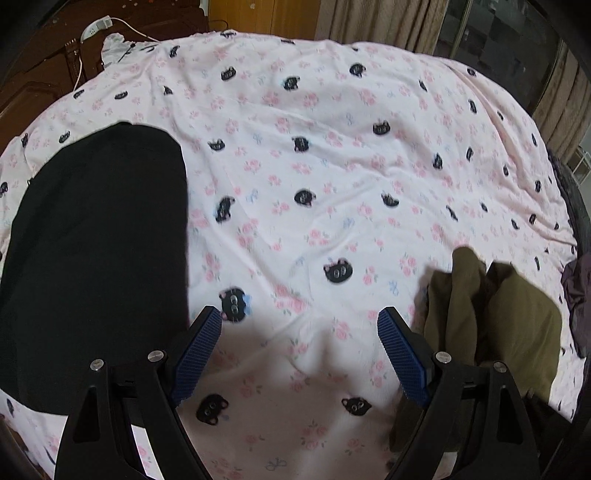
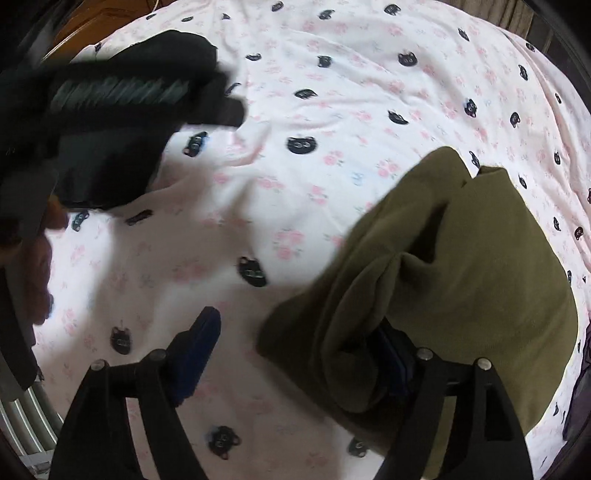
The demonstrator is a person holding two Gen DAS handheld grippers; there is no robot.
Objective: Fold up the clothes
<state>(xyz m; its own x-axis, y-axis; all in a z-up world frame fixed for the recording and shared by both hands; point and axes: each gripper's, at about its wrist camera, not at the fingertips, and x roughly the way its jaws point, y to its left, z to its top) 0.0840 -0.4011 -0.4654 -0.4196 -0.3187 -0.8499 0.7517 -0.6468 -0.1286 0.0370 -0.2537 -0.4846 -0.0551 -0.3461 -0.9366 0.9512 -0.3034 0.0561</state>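
A pink bed sheet printed with cat faces and flowers fills both views. At the left of the left wrist view a black garment lies flat and folded. A crumpled olive-green garment lies at the lower right. My left gripper hangs open over bare sheet between the two, with nothing between its blue pads. In the right wrist view my right gripper stands open at the near edge of the olive garment. A fold of that cloth drapes over the right finger, and no pad presses on it.
A dark purple garment lies at the bed's right edge. A white power strip with its cord sits on brown wooden furniture at the back left. Curtains hang behind the bed. A blurred black device crosses the upper left of the right wrist view.
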